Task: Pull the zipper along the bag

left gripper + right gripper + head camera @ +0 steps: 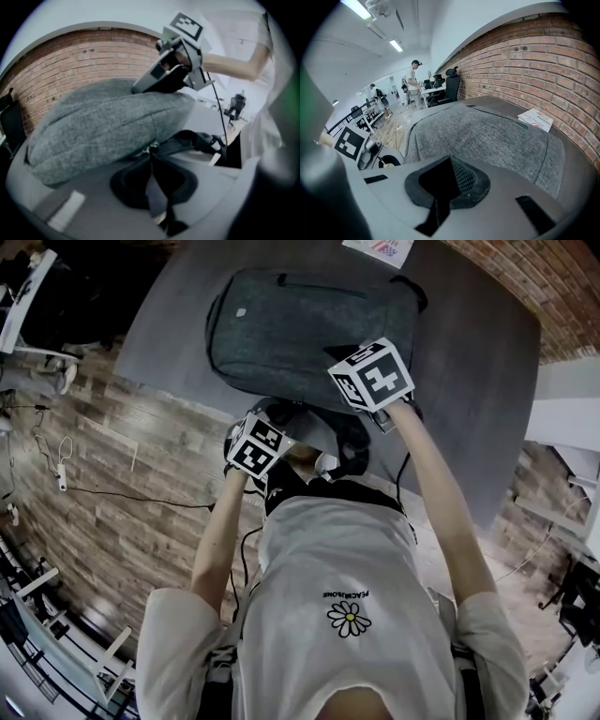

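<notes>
The bag (108, 126) lies flat on the table (469, 362), directly ahead of both tongs. It is a grey backpack in a coarse, felt-like weave, softly domed. We judge it light and yielding: the cloth will dent and bunch rather than resist, and the whole bag may slide on the smooth dark tabletop if it is pulled at one end only.

The left tongs (151, 153) are closed, and their tips pinch the small metal zipper pull (150, 148) at the bag's near seam. That seems to us the right place to hold. The pull is hard and slick, so a firm nip close to its root should keep it from slipping out, and the tug ought to follow the seam line, not lift away from it.

The right tongs (450, 159) stand closed above and beyond the left ones, tips down on the bag's top cloth. We cannot tell whether a fold is caught between them. Bracing there should keep the fabric taut so the slider runs freely.

Black straps (201, 140) trail just to the right of the left tongs, limp and liable to snag. A thin booklet (536, 119) lies well beyond the right tongs, clear of the bag.
</notes>
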A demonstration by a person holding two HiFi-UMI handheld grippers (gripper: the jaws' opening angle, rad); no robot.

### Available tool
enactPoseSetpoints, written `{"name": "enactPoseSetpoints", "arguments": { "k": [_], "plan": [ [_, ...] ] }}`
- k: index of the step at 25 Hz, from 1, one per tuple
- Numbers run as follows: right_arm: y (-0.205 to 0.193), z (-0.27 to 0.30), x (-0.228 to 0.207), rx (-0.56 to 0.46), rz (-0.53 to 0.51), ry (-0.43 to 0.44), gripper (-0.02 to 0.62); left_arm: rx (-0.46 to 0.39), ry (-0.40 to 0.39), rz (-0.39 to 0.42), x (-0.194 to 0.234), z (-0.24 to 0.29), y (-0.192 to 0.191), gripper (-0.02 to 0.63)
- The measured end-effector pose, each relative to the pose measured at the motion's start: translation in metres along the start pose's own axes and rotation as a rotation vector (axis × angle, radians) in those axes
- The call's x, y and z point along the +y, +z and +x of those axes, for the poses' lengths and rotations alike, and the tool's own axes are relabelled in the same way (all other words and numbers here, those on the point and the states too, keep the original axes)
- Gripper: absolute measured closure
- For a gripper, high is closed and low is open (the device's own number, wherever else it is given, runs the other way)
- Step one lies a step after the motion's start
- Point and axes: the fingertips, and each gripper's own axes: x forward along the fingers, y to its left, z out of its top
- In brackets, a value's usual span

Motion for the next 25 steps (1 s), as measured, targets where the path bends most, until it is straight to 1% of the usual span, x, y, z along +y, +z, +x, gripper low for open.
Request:
{"name": "enactPoseSetpoints", "arguments": {
  "k": [2, 3, 6, 7, 9, 11, 14, 16, 17, 20, 23, 25],
  "plan": [
    [0.001, 0.000, 0.000, -0.003, -0.004, -0.002, 0.594, -0.011, 0.014, -0.006, 0.002, -0.001, 0.001, 0.586],
    [0.001, -0.001, 0.001, -0.004, -0.004, 0.000, 0.594, -0.022, 0.027, -0.021, 0.004, -0.001, 0.001, 0.586],
    [0.004, -0.005, 0.002, -0.020, 0.004, 0.018, 0.594, -0.053, 0.097, -0.099, 0.012, -0.010, -0.002, 0.589],
    [0.007, -0.010, 0.001, -0.037, 0.014, 0.016, 0.594, -0.059, 0.121, -0.112, 0.014, -0.016, -0.001, 0.589],
    [0.015, -0.025, -0.008, -0.090, 0.035, -0.009, 0.594, -0.088, 0.167, -0.098, 0.021, -0.037, 0.010, 0.565],
    [0.028, -0.047, -0.017, -0.156, 0.038, -0.050, 0.593, -0.146, 0.228, -0.057, 0.035, -0.066, 0.035, 0.565],
    [0.054, -0.085, -0.025, -0.267, 0.020, -0.115, 0.592, -0.267, 0.357, -0.017, 0.071, -0.112, 0.085, 0.570],
    [0.068, -0.108, -0.024, -0.344, 0.010, -0.155, 0.594, -0.368, 0.435, -0.015, 0.089, -0.140, 0.120, 0.603],
    [0.074, -0.120, -0.023, -0.382, 0.007, -0.174, 0.594, -0.422, 0.464, -0.019, 0.095, -0.152, 0.138, 0.604],
    [0.088, -0.154, -0.019, -0.504, -0.003, -0.238, 0.594, -0.587, 0.527, -0.035, 0.099, -0.180, 0.188, 0.604],
    [0.095, -0.188, -0.016, -0.649, 0.001, -0.322, 0.594, -0.736, 0.585, -0.066, 0.089, -0.199, 0.227, 0.604],
    [0.094, -0.209, -0.016, -0.738, 0.012, -0.375, 0.594, -0.817, 0.591, -0.086, 0.075, -0.204, 0.245, 0.604]
  ]
}}
